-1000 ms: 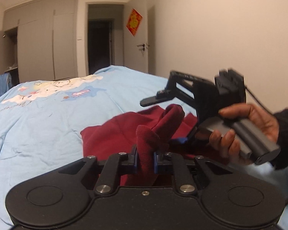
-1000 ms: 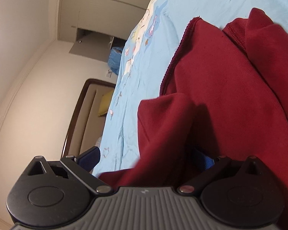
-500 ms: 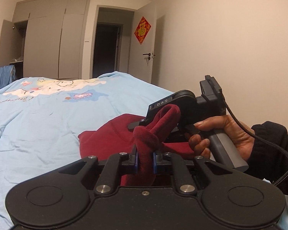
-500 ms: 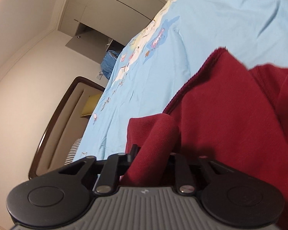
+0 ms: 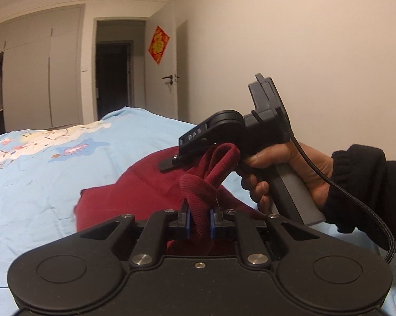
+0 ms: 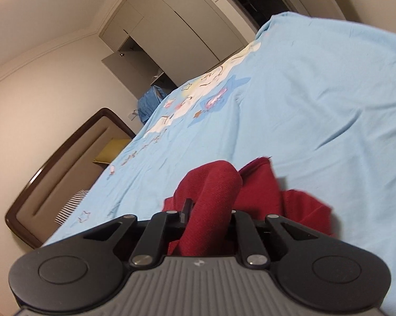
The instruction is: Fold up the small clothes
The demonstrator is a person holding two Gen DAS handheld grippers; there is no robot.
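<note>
Two hand-held grippers pinch one red garment (image 5: 134, 197): the left hand-held gripper (image 5: 199, 222) is clamped on a bunched fold, and the right hand-held gripper (image 6: 207, 217), gripped by a hand (image 5: 282, 176), squeezes another fold. Beyond, the garment trails onto the bed (image 5: 40, 173).

We look out low from each wrist – the left level toward the dark doorway (image 5: 113, 79), the right tilted – both close over the same crumpled dark-red knit garment (image 5: 134, 197) (image 6: 256, 192).
</note>
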